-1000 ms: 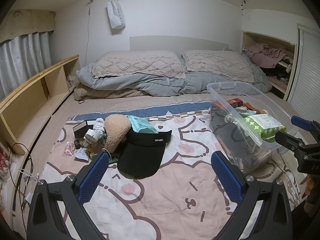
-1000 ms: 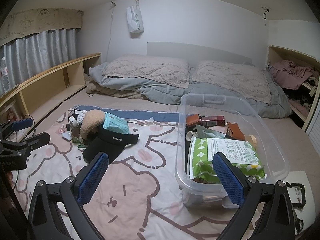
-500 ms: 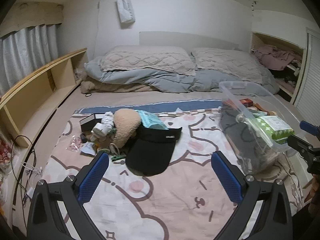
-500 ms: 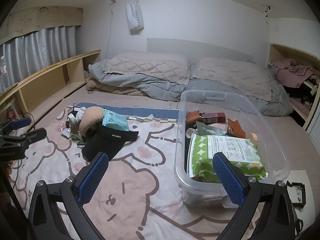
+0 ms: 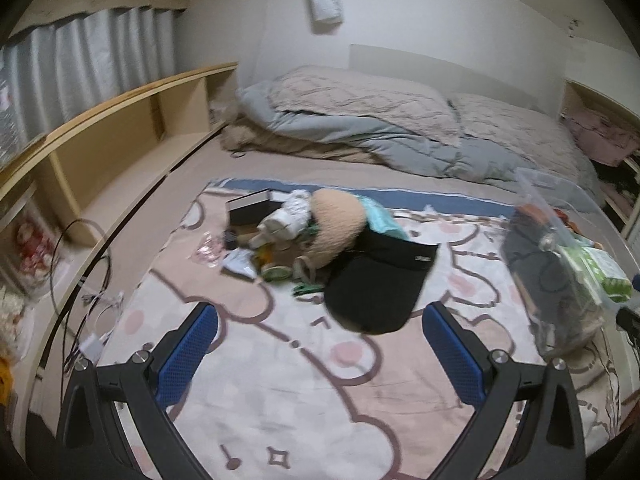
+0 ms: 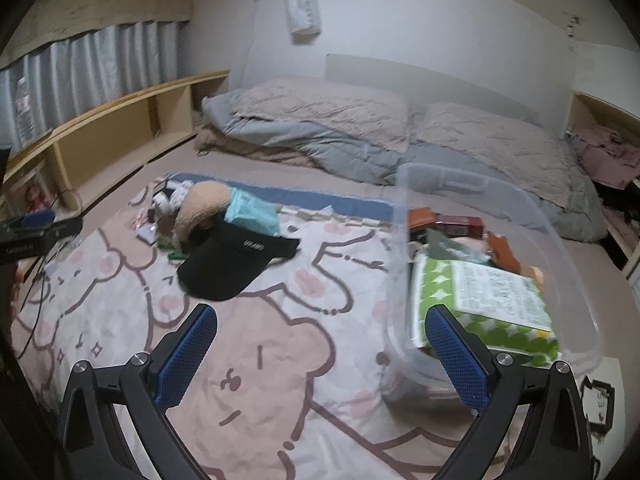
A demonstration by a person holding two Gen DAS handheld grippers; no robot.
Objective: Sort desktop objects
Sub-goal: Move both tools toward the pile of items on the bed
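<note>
A pile of loose objects lies on the cartoon-print blanket [image 5: 280, 400]: a black visor cap [image 5: 376, 280], a tan plush [image 5: 336, 220], a teal wipes pack [image 5: 380, 220], a black box [image 5: 250, 208] and small items. My left gripper [image 5: 320, 352] hangs open and empty short of the pile. A clear plastic bin [image 6: 560, 248] holds a green wipes pack [image 6: 480, 300] and other items. My right gripper [image 6: 320, 356] is open and empty, its right finger in front of the bin's near wall. The cap [image 6: 236, 260] and plush [image 6: 200, 208] lie to its left.
Pillows and a grey duvet [image 5: 380, 132] are piled at the head of the bed. A wooden shelf unit [image 5: 100, 148] runs along the left, with cables [image 5: 80, 280] on the floor strip. The other gripper shows at the left edge [image 6: 32, 232].
Both views have swung left, so the pile and bin sit further right in frame. The left gripper has drawn nearer the pile. Both grippers stay open and empty.
</note>
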